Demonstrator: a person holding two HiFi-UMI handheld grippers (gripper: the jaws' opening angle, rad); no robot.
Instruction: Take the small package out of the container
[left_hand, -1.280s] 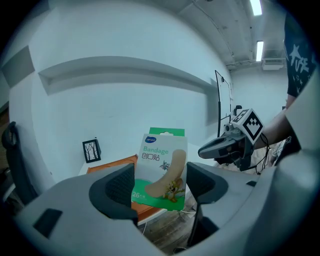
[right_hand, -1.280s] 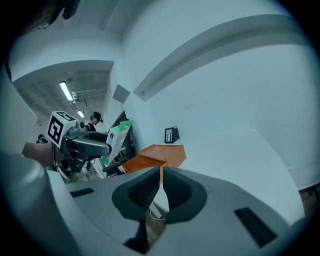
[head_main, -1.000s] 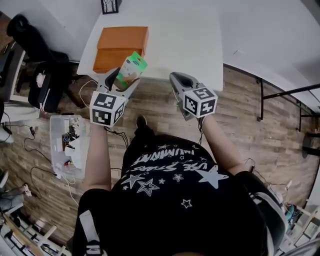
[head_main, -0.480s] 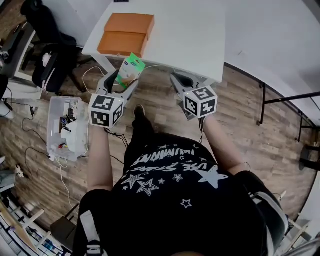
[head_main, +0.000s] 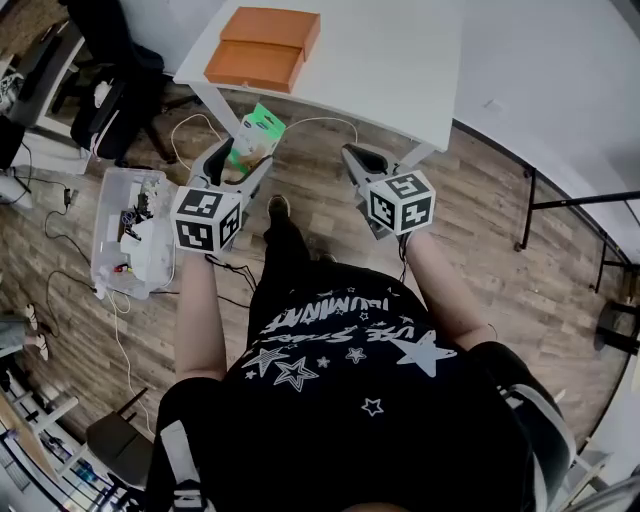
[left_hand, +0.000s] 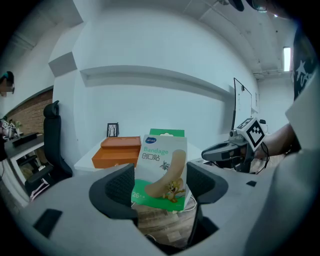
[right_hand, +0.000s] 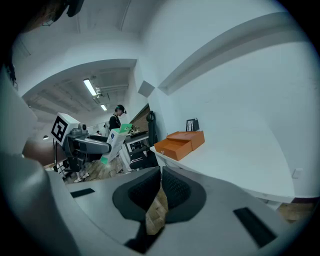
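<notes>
My left gripper (head_main: 237, 160) (left_hand: 160, 184) is shut on a small white and green bandage package (head_main: 253, 139) (left_hand: 161, 170), held upright between its jaws above the wooden floor, short of the table. The orange container (head_main: 264, 49) (left_hand: 118, 151) lies on the white table (head_main: 390, 60), its lid stepped back over the base. My right gripper (head_main: 362, 165) (right_hand: 159, 192) is shut with nothing between its jaws, level with the left one. From the right gripper view the package (right_hand: 114, 141) and the orange container (right_hand: 179, 143) both show.
A clear plastic bin (head_main: 131, 230) of cables and small parts stands on the floor at the left. A black office chair (head_main: 112, 90) sits beside the table. A small black picture frame (left_hand: 113, 129) stands at the table's far edge. Cables trail over the floor.
Both grippers have drawn back from the table, the left one carrying the package with it. The table and the container now lie farther off in the head view.
</notes>
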